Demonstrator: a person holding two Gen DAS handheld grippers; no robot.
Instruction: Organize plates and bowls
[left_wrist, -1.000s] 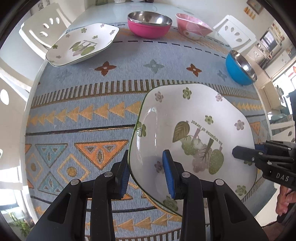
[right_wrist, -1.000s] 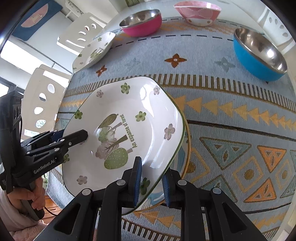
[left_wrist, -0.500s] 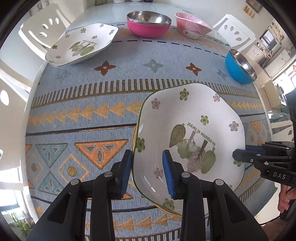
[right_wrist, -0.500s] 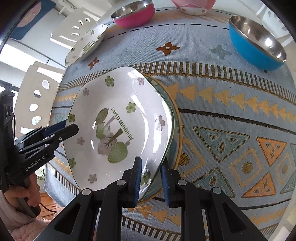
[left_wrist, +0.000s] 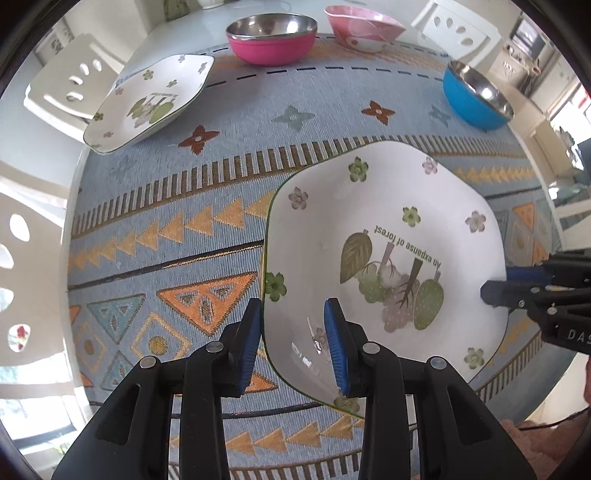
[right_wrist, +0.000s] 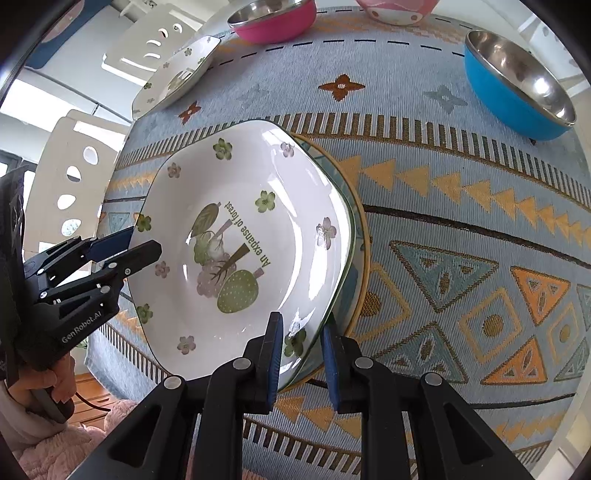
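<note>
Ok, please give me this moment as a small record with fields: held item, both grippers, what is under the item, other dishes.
held item: white floral plate with green rim
left gripper: shut on the plate's rim
right gripper: shut on the opposite rim
under it: gold-rimmed blue plate, patterned tablecloth
other dishes: second floral plate, pink steel bowl, pink ceramic bowl, blue steel bowl

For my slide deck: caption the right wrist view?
Both grippers hold a floral plate by opposite rims above a patterned tablecloth.
</note>
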